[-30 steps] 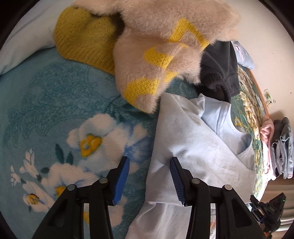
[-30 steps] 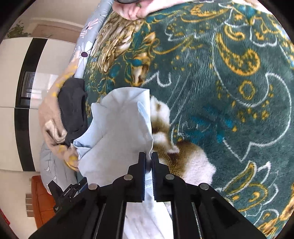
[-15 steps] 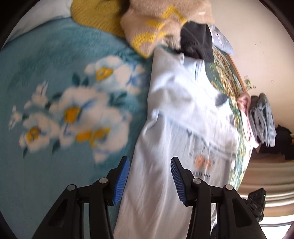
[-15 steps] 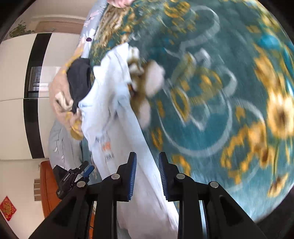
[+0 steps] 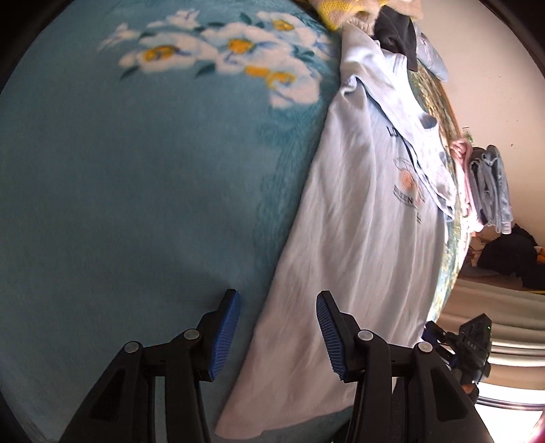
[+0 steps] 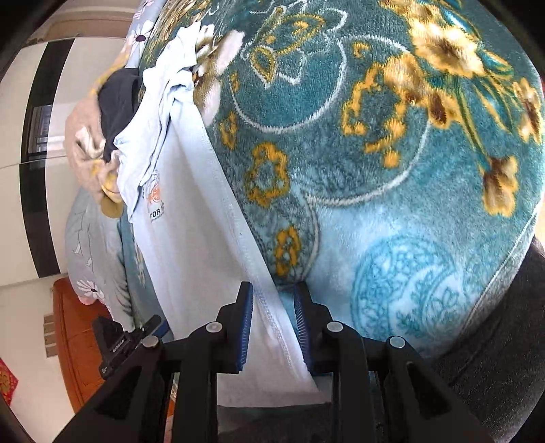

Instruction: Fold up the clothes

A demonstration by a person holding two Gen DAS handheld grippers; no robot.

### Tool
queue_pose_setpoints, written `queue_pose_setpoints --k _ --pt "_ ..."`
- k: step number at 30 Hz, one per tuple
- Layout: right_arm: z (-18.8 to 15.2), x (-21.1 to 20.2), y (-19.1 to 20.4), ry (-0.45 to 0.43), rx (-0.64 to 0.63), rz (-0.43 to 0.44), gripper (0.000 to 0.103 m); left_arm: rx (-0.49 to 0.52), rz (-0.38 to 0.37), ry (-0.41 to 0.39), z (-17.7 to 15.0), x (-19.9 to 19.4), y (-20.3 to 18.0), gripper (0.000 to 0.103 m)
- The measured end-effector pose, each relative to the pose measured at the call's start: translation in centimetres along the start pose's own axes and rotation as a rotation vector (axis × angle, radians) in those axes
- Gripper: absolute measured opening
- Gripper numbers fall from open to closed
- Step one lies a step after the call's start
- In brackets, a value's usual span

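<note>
Left wrist view: a pale blue T-shirt (image 5: 361, 231) is spread lengthwise on the teal floral blanket (image 5: 136, 170), with its hem nearest the tongs.

The left gripper (image 5: 277, 335) is seen wide open with nothing held, its gap straddling the shirt's left hem edge; the right gripper (image 6: 274, 327) is parted more narrowly, with the stitched hem edge lying between the pads, and no pinch can be seen. For a clean fold, both hem corners are best taken level and carried evenly towards the collar, so the side seams stay parallel. The upper part of the shirt is bunched and partly turned over near the print, and should probably be flattened first. A heap of sweaters (image 6: 88, 143) and a dark garment (image 5: 396, 32) lies against the collar end and may crowd the landing place; folded clothes (image 5: 490, 191) are stacked well apart at the bed's edge.
</note>
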State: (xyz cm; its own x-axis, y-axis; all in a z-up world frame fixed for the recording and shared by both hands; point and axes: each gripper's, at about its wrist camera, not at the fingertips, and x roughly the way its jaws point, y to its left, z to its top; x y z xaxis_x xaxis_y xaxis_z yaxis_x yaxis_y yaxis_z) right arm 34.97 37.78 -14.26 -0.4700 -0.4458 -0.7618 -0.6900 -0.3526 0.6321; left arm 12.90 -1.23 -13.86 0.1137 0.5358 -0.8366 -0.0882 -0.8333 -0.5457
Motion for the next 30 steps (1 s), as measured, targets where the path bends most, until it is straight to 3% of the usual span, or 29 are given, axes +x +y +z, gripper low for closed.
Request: queue_pose_setpoints --k 9,13,16,18,19,20,22,26,30 --pt "-1.3 1.4 -0.1 0.09 0.007 -0.014 0.025 -0.072 -0.148 0.069 -1.7 0.5 1.6 0.048" --pt "-1.7 1.7 0.1 0.101 0.004 -0.012 0.025 -0.113 -0.167 0.056 -3.0 -0.2 3.2 0.037" --pt "-1.9 1.6 0.5 0.085 -0.023 -0.052 0.014 -0.124 -0.162 0.049 -3.2 -0.3 3.1 0.036" --pt "-2.1 1.4 0.7 0.075 -0.047 -0.066 0.008 -0.108 -0.137 0.049 -3.1 0.0 2.4 0.026" --pt "-2.2 1.3 0.9 0.069 -0.06 -0.073 0.007 -0.108 -0.124 0.045 -3.1 0.1 2.3 0.008" --pt "-2.3 1.0 1.1 0.057 -0.073 -0.075 0.005 -0.111 -0.115 0.039 -3.2 0.0 2.4 0.005" --pt "-2.4 0.3 1.6 0.024 -0.094 -0.072 0.003 -0.123 -0.141 -0.008 -3.0 -1.1 2.4 0.004" --pt "-2.7 -2.0 2.2 -0.058 -0.123 -0.024 0.002 -0.105 -0.276 -0.136 -2.0 -5.2 1.9 0.004" --pt "-2.5 -3.1 2.7 -0.103 -0.138 -0.006 0.002 -0.066 -0.307 -0.189 -0.3 -6.9 0.7 0.004"
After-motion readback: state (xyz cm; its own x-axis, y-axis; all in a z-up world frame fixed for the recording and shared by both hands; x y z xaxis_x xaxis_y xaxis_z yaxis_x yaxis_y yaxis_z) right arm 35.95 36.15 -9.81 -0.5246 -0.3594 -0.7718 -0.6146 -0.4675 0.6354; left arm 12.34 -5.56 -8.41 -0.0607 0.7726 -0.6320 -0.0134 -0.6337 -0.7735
